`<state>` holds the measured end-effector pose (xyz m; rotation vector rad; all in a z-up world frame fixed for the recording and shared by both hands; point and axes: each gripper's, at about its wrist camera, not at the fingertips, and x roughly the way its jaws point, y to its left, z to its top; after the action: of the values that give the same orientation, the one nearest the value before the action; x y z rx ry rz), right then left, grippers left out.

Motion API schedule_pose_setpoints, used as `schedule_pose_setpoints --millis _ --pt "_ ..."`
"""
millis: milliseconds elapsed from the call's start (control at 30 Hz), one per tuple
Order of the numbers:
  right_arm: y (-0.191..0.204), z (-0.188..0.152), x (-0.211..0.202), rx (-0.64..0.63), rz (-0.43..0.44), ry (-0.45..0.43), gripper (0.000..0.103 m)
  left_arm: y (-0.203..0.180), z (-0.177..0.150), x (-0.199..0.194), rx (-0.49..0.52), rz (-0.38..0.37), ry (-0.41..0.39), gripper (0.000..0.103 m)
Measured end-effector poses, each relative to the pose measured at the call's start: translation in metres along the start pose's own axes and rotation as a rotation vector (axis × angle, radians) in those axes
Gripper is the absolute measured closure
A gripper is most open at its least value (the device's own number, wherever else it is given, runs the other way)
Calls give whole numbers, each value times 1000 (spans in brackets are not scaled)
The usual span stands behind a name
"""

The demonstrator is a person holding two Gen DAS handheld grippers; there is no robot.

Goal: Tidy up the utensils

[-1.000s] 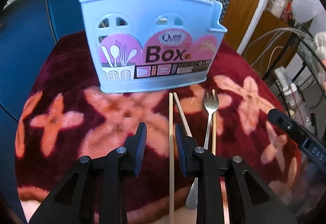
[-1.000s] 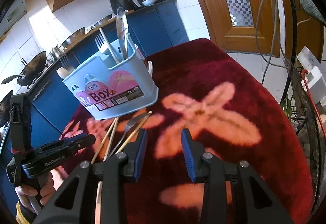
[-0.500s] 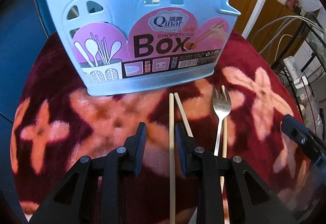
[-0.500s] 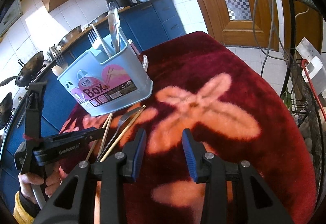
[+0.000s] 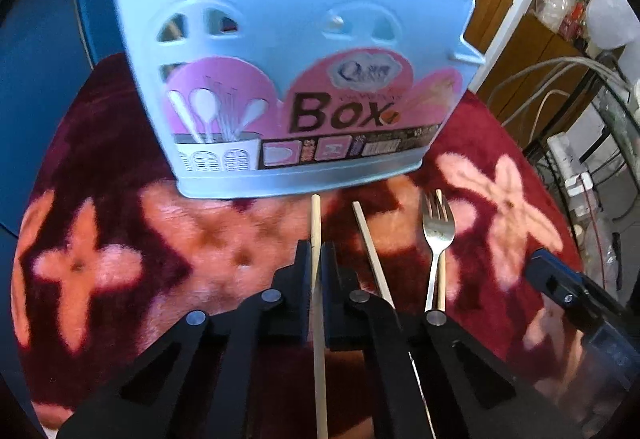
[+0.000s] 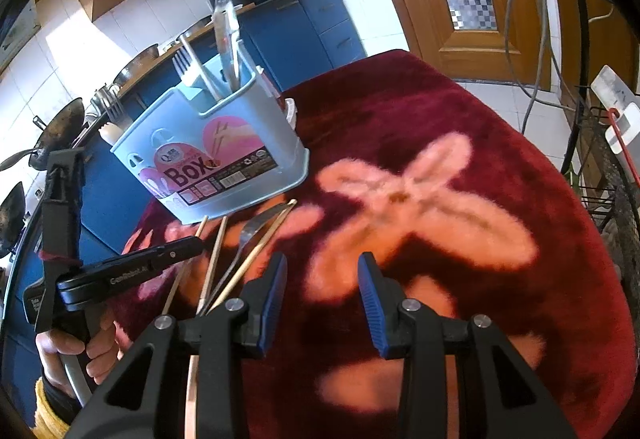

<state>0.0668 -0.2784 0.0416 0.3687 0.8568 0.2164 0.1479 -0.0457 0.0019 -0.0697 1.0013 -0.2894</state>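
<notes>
Left gripper (image 5: pixel 316 257) has just clamped onto the leftmost pale wooden chopstick (image 5: pixel 316 215) lying before the light-blue plastic utensil box (image 5: pixel 296 79), so lifting it in can likely follow.

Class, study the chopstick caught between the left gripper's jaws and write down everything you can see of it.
The chopstick is a thin, straight, pale stick that looks like wood or bamboo. It lies flat on the dark red flowered cloth, its far tip just short of the blue utensil box. The left gripper, whose jaws have just been closing, is shut on it partway along. It is the leftmost stick, apart from the next chopstick and the fork.
</notes>
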Motion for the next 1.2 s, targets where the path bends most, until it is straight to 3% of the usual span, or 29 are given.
schedule_pose_setpoints --millis 100,200,533,933,1200 --pt "8 2 4 -11 14 18 63 10 -1 -12 -37 -17 -37 100" --pt "13 7 11 9 81 47 63 18 -3 -25 -66 -16 -80 100" --pt "27 23 40 53 136 129 63 46 -8 -67 -82 61 -210 100" --pt "30 37 79 101 143 234 72 53 -9 -75 -107 32 -245 100" --pt "24 44 87 139 159 258 79 54 -9 -79 -113 23 -259 100"
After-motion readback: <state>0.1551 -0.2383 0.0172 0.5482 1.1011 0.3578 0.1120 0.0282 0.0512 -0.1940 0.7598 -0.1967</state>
